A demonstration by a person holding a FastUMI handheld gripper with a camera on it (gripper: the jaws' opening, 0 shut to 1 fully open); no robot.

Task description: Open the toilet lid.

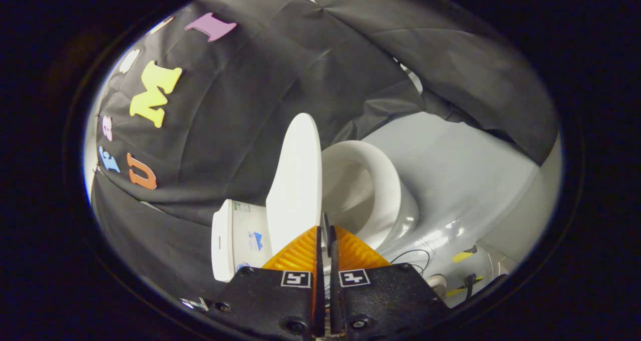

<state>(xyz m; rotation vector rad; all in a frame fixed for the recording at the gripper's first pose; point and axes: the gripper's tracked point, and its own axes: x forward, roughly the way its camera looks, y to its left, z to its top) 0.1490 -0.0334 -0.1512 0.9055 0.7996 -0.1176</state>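
Black cloth [260,80] drapes the booth wall across the upper half of the frame, and a pale glossy floor [465,181] spreads over the right. The toilet [385,201] sits at centre, its cistern [235,238] at lower left. The toilet lid [296,181] stands raised on edge, just left of the open bowl and seat ring. The gripper [324,236] at bottom centre has its jaws nearly together, pinching the lid's near edge in the thin gap between them. Cables [415,261] lie at lower right.

pale glossy floor [465,181], white toilet [385,201], black cables [415,261]
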